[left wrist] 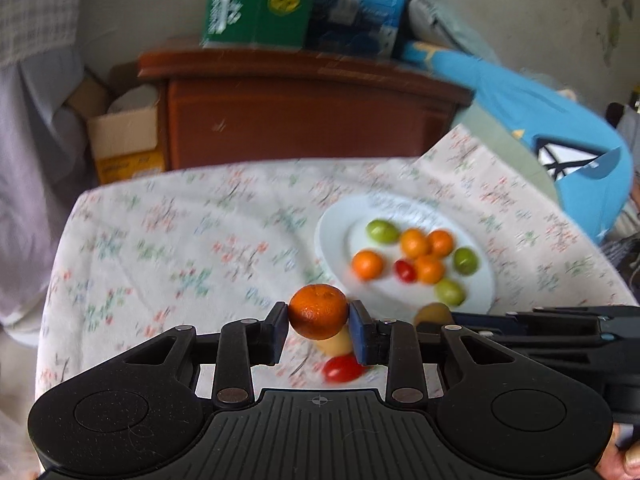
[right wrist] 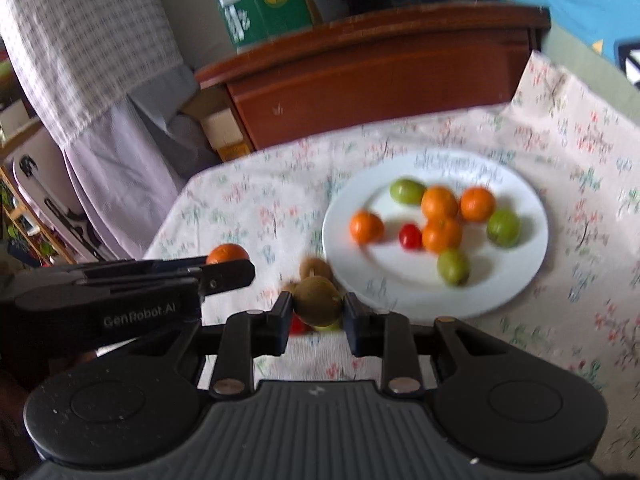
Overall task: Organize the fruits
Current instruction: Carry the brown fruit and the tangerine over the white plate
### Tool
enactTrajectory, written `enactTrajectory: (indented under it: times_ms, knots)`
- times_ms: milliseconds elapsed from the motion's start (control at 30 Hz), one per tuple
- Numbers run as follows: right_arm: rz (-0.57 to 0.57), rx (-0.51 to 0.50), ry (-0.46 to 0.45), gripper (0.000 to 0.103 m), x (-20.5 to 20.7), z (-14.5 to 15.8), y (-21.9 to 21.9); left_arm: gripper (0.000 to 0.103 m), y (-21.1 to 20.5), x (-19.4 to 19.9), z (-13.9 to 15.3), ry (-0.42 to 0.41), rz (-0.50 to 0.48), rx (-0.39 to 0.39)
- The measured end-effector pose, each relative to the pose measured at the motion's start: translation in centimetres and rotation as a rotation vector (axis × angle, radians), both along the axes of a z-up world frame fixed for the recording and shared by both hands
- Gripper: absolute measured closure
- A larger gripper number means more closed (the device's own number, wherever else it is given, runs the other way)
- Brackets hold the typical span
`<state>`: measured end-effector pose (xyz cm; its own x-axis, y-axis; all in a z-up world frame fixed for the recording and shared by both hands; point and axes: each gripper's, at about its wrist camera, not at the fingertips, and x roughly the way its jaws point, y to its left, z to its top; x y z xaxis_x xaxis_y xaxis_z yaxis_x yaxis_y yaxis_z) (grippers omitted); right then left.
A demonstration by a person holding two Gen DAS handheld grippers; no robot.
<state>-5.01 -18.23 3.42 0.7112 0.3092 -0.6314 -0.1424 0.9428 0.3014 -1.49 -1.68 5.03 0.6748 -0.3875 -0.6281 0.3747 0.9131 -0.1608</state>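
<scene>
Fruits are split between the plate (right wrist: 532, 216) and the desk (left wrist: 168, 240). On the plate lie four mandarins, three green fruits and one tomato (right wrist: 410, 236), bunched about its centre. A mandarin (left wrist: 318, 311) is pinched across its middle by the left hand-held gripper (left wrist: 318, 322), jaws nearly shut, clear of the cloth. A kiwi (right wrist: 318, 300) is clamped likewise by the right hand-held gripper (right wrist: 316, 312), at 7 o'clock of the plate rim. Below the grippers a second kiwi (right wrist: 316, 268), a red tomato (left wrist: 342, 368) and a pale fruit (left wrist: 336, 342) are left on the desk.

These are judged light, round and apt to roll. The mandarin's skin is judged soft and yielding; the kiwi's fuzzy skin should grip well, though bruising is possible. The widest girth is judged best for holding, with light pressure.
</scene>
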Motion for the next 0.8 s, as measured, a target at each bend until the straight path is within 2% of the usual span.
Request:
enactTrajectory:
  times_ms: [200, 433, 600, 800]
  knots:
    - [-0.025, 0.006, -0.047, 0.076, 0.6, 2.5, -1.9, 0.073, -1.6, 0.5, 1.9, -0.032, -0.055, -0.020]
    - [-0.040, -0.047, -0.087, 0.076, 2.5, 3.8, -4.1, 0.073, -3.7, 1.8, 1.9, -0.005, -0.098, -0.022]
    - [-0.079, -0.043, -0.082, 0.076, 4.5, 3.6, -5.9, 0.073, -5.5, 3.0, 1.1, 0.007, -0.141, 0.021]
    - [-0.123, -0.010, -0.044, 0.076, 6.9, 2.1, -7.6, 0.073, -6.7, 3.8, -0.2, 0.052, -0.151, 0.033]
